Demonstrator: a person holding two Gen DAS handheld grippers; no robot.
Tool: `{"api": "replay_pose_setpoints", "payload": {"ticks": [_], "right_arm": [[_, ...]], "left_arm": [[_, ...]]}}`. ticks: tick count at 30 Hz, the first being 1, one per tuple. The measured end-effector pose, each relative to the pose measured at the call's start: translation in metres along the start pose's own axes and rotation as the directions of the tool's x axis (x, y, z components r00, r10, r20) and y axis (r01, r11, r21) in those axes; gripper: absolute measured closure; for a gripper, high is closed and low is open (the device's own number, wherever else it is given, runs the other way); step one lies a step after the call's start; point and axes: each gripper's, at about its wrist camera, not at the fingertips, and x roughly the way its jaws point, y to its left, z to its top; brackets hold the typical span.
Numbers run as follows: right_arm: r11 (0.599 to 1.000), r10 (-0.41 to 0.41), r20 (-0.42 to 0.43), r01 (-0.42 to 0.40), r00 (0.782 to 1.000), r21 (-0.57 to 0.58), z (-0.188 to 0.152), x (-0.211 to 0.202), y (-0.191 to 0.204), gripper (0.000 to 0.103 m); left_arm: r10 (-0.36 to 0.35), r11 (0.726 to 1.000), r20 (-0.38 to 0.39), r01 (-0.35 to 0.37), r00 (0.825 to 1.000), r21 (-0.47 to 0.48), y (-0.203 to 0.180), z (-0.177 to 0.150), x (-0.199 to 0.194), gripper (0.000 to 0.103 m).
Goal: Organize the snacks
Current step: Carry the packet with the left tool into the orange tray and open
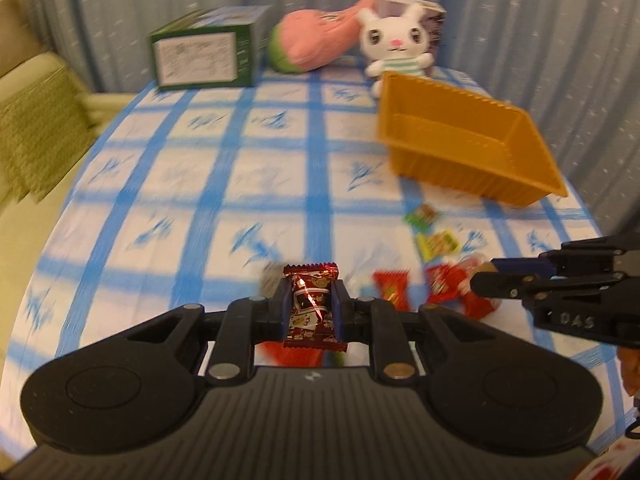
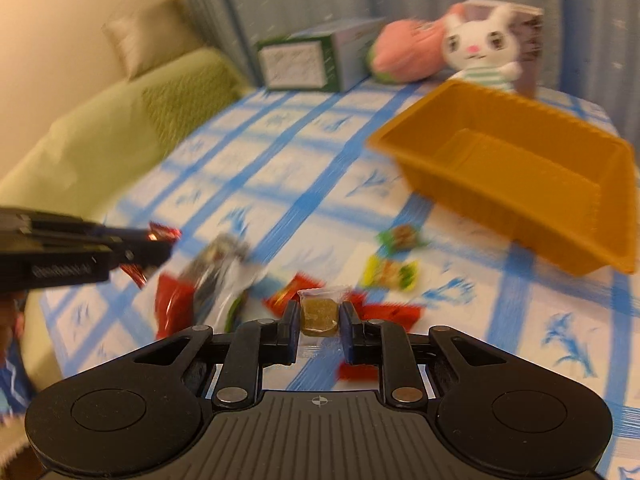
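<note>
My left gripper (image 1: 311, 306) is shut on a dark red candy packet (image 1: 312, 308), held above the blue-checked tablecloth. It shows from the side in the right wrist view (image 2: 160, 246). My right gripper (image 2: 319, 314) is shut on a clear-wrapped brown candy (image 2: 319, 312); it enters the left wrist view at the right (image 1: 480, 276). An orange plastic tray (image 1: 472, 148) stands empty at the right, also in the right wrist view (image 2: 520, 168). Loose snacks lie before it: red packets (image 1: 392, 290), green and yellow packets (image 2: 390, 274), a silver bag (image 2: 218, 272).
At the table's back stand a green box (image 1: 204, 54), a pink and green plush (image 1: 316, 42) and a white rabbit plush (image 1: 396, 42) against a box. Blue curtains hang behind. A green-covered sofa (image 2: 112, 132) with a cushion lies left of the table.
</note>
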Motion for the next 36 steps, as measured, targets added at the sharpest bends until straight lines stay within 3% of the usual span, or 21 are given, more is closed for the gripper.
{"api": "replay_pose_setpoints", "payload": {"ticks": [7,21,36], "right_arm": [[0.986,-0.109,0.100,0.095,0.989,0.136,0.031,-0.028,-0.045,0.082],[0.908,-0.306,0.184,0.229,0.934,0.351,0.068,-0.048,-0.133,0.082],[0.854,-0.368,0.157,0.266,0.917,0.448,0.076,-0.035,-0.170,0.082]], "left_arm": [[-0.106,0.988,0.018,0.103,0.994,0.112,-0.037,0.052,0.034,0.084],[-0.252,0.935,0.018,0.239,0.968,0.263,-0.118,0.147,0.107,0.084],[-0.259,0.919,-0.080,0.271,0.963,0.286,-0.159,0.171,0.180,0.084]]}}
